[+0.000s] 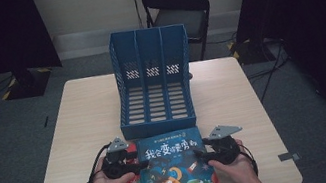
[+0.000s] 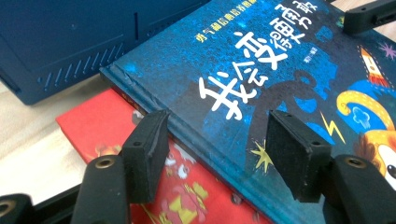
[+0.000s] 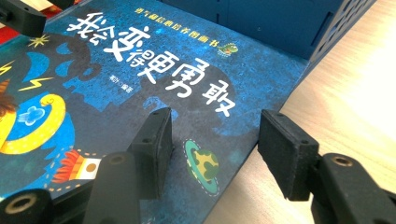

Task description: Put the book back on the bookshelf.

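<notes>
While straddling the two long edges of the blue picture book (image 1: pixel 177 170), left gripper (image 2: pixel 219 140) and right gripper (image 3: pixel 212 140) both spread, pads clear of the cover, nothing pinched. Book flat between the two tools, atop a red book (image 2: pixel 100 126) peeking out under the left one, blue file rack (image 1: pixel 154 80) just beyond. Hardcover by the look: stiff, moderately heavy, glossy and likely slippery. Best taken at the spine edge under the left jaws and the free edge under the right, one pad beneath the board. Risk of pinching the red book along with it.
</notes>
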The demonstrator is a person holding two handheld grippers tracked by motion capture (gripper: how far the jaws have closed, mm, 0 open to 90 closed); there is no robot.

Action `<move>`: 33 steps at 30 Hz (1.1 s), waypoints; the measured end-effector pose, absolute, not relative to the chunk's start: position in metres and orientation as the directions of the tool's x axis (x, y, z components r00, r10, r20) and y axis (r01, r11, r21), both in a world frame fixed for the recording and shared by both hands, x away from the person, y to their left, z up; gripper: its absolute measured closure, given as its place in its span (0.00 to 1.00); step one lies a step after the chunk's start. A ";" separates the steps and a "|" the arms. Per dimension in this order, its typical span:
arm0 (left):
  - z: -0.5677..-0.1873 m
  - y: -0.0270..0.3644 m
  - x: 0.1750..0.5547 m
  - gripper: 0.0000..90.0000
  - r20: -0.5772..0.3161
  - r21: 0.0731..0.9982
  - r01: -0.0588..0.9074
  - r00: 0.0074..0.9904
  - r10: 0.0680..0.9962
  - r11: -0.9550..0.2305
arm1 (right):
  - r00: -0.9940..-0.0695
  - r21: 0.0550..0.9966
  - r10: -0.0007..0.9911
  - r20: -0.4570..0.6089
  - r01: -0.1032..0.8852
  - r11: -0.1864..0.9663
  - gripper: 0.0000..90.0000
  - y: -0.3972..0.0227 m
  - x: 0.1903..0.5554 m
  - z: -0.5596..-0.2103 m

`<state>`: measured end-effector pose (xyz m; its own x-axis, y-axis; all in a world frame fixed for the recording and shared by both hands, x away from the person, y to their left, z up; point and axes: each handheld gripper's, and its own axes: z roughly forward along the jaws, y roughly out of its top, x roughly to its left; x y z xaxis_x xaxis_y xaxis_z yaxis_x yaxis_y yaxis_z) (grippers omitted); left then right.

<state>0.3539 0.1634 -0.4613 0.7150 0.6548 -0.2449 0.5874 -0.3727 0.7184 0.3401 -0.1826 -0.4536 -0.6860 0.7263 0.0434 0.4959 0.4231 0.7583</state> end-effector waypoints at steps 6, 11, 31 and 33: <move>-0.463 0.165 0.355 0.43 -0.259 0.728 0.588 0.713 0.652 -0.353 | -0.685 0.763 0.727 0.045 0.494 0.418 0.50 -0.184 0.340 -0.454; -0.464 0.165 0.354 0.42 -0.262 0.734 0.584 0.714 0.650 -0.347 | -0.684 0.759 0.722 0.105 0.524 0.386 0.36 -0.186 0.341 -0.457; -0.465 0.156 0.352 0.40 -0.273 0.746 0.572 0.730 0.626 -0.341 | -0.649 0.729 0.728 0.220 0.605 0.320 0.18 -0.196 0.342 -0.465; -0.466 0.156 0.352 0.40 -0.272 0.746 0.570 0.732 0.625 -0.343 | -0.651 0.726 0.723 0.233 0.611 0.316 0.16 -0.195 0.343 -0.466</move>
